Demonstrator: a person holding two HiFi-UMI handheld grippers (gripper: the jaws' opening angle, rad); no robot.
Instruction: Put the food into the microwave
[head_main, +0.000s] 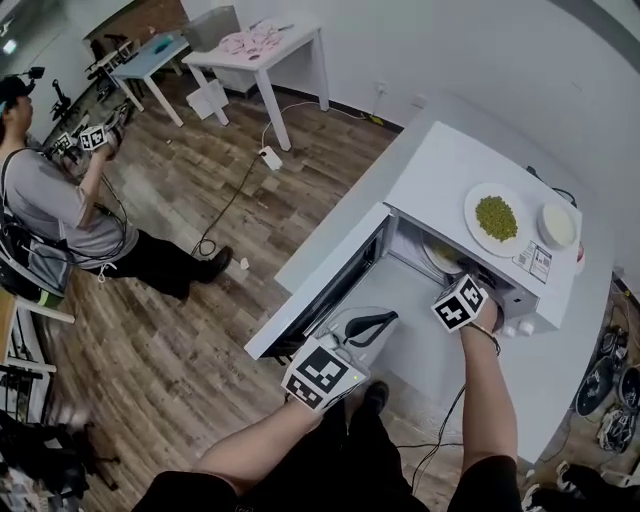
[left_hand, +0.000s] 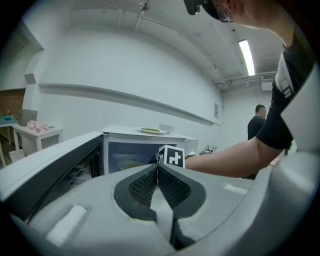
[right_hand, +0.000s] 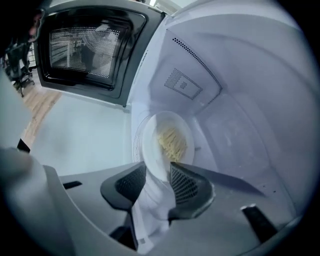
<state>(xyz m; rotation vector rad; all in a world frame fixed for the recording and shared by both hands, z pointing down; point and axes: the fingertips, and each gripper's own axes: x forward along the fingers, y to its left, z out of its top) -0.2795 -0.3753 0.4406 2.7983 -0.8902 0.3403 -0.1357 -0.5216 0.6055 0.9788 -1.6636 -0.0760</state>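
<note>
The white microwave (head_main: 445, 165) stands on a white counter with its door (head_main: 325, 285) swung open to the left. Inside, a white plate of yellow noodles (right_hand: 170, 140) lies on the turntable. My right gripper (right_hand: 158, 168) reaches into the cavity and is open, its pads on either side of the plate's near rim without pressing it. In the head view only its marker cube (head_main: 459, 303) shows clearly at the opening. My left gripper (head_main: 372, 323) hangs in front of the open door, shut with nothing between its fingers (left_hand: 172, 187).
A plate of green peas (head_main: 496, 217) and a small white bowl (head_main: 557, 224) sit on the microwave's top. A person (head_main: 60, 215) stands at the left on the wooden floor with a cable (head_main: 235, 190) nearby. Two tables (head_main: 262, 50) stand at the back.
</note>
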